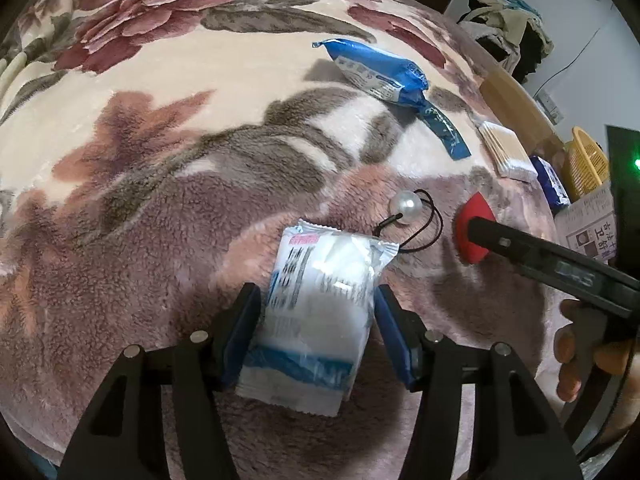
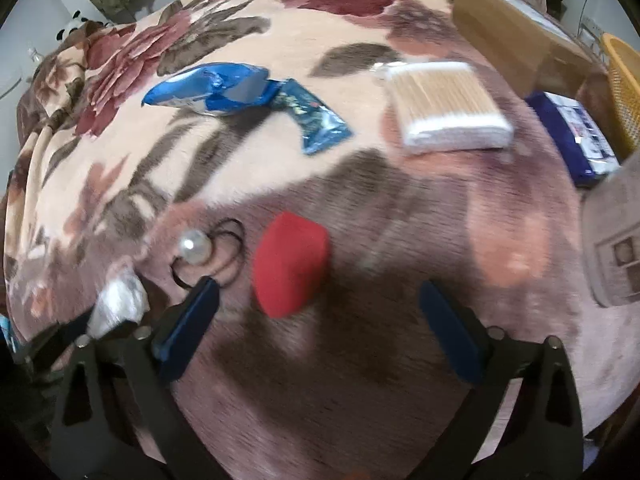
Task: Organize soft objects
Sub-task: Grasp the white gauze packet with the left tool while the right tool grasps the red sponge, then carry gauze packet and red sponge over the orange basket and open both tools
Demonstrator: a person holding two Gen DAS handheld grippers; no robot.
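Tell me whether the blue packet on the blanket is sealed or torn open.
Torn open: the blue packet has a twisted, crumpled end trailing onto the blanket as a loose flap.

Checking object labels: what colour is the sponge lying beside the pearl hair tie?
Red, plain, no pattern. The sponge shows best in the right wrist view.

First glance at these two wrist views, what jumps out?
The big floral fleece blanket fills both views. In the left wrist view, the left gripper straddles a white plastic packet, its blue pads at the packet's sides. Just beyond lie a pearl hair tie and a red sponge; the right gripper stands open near the sponge, with a crumpled blue packet and a box of cotton swabs farther back.
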